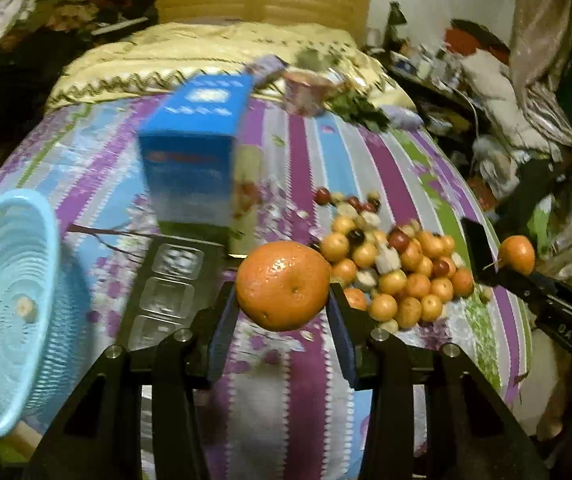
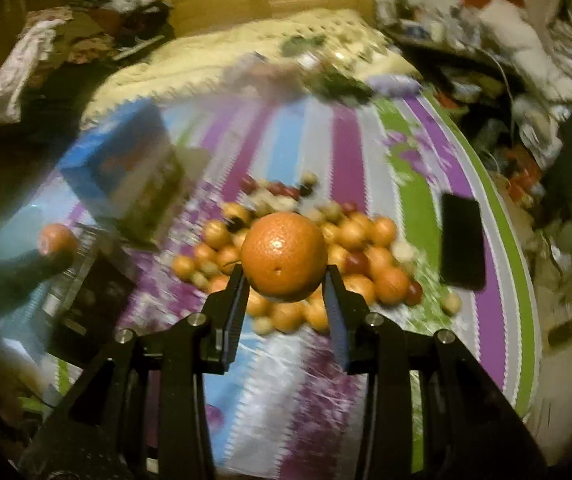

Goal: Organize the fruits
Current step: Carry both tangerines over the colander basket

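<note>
Black fingers of the left tool [image 1: 283, 304] clench one orange [image 1: 283, 285], round and glossy with a small dimple, lifted above the striped bed sheet [image 1: 310, 152]. Exactly so, the right tool [image 2: 285, 280] grips a second orange [image 2: 284, 255]; in the left view this one is small at the right edge, and the tool body under it is cut off by the frame. Behind lies the fruit pile [image 1: 390, 264]: many small oranges mixed with dark red and pale fruits, too blurred to count. One light blue basket [image 1: 7, 304], cut off at the left, holds two small fruits. One blue box [image 1: 195, 152] and one black phone [image 2: 462, 240] are near; the black tray [image 1: 169, 292] is partly hidden.
</note>
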The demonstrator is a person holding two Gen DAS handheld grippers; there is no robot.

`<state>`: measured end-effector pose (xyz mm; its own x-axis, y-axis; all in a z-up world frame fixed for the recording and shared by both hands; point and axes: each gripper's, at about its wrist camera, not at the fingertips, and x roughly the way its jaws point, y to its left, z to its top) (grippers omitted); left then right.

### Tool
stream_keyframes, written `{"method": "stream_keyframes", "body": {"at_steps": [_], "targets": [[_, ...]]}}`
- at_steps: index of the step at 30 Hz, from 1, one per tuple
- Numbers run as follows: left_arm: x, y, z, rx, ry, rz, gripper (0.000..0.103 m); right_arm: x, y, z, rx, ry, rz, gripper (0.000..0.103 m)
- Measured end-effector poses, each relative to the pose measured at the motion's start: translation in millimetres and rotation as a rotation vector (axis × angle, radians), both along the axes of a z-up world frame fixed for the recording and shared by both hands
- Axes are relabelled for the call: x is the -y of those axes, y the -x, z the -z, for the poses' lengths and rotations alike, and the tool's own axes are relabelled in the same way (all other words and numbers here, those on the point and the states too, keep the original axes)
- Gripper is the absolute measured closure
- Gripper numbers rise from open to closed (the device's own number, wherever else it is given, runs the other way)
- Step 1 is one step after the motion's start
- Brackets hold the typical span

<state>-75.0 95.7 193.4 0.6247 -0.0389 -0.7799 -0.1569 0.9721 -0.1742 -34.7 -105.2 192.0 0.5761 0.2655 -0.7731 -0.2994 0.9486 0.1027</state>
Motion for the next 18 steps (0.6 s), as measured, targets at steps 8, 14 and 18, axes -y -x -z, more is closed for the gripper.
{"method": "stream_keyframes", "body": {"at_steps": [8,14,18], "targets": [[-40.7,25.7,-37.6,0.079,-0.022,-0.085,0.057,-72.1,6.4,-31.3,0.064,-0.033,-0.122,0.065],[-80.3,49.0,-57.2,0.112,-0.038,-0.162,0.057,-126.3,13.8,-46.5,0.091,-0.054,-0.223,0.065],[-113.3,64.8,-64.6,0.119,-0.040,-0.224,0.057,-162.6,18.8,-54.7,0.105,-0.060,-0.288,0.065]]}}
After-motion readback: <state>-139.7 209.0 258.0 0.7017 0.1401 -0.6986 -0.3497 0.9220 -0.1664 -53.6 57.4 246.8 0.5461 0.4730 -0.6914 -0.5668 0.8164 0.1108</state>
